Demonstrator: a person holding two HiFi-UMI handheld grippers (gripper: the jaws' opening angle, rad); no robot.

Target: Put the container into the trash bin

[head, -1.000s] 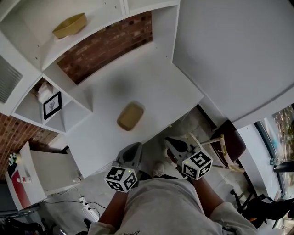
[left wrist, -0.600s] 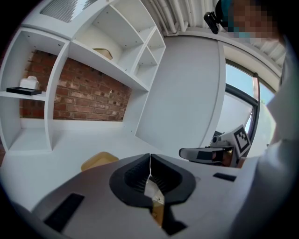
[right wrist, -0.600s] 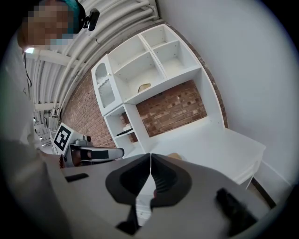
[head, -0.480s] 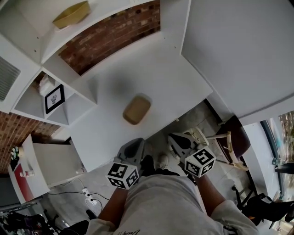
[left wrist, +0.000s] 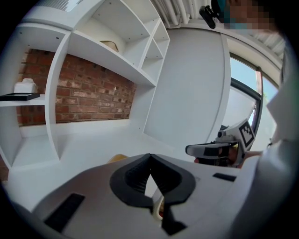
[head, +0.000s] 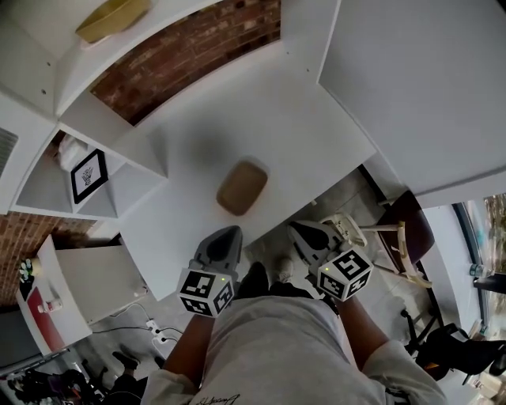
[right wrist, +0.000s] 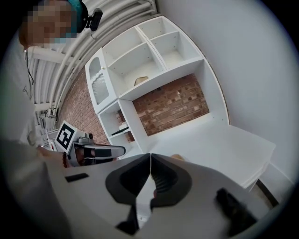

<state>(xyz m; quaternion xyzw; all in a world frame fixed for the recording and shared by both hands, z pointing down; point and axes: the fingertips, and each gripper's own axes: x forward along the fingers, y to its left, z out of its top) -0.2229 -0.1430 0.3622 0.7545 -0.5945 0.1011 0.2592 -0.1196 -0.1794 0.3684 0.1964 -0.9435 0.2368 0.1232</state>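
A tan, rounded container lies on the white table, a little back from its front edge. My left gripper is shut with nothing in it, its tip at that front edge just short of the container. My right gripper is also shut and empty, off the table edge to the container's right. In the left gripper view the jaws meet, and a sliver of the container shows just past them. The right gripper view has its jaws together and the container's rim beyond. No trash bin is in view.
White shelves rise behind the table against a brick wall; a yellow bowl sits on a high shelf and a framed picture in a lower cubby. A chair stands right of the table. A low white cabinet is at the left.
Both grippers have moved forward toward the table's front edge and the container, still shut. The container has not moved on the table.
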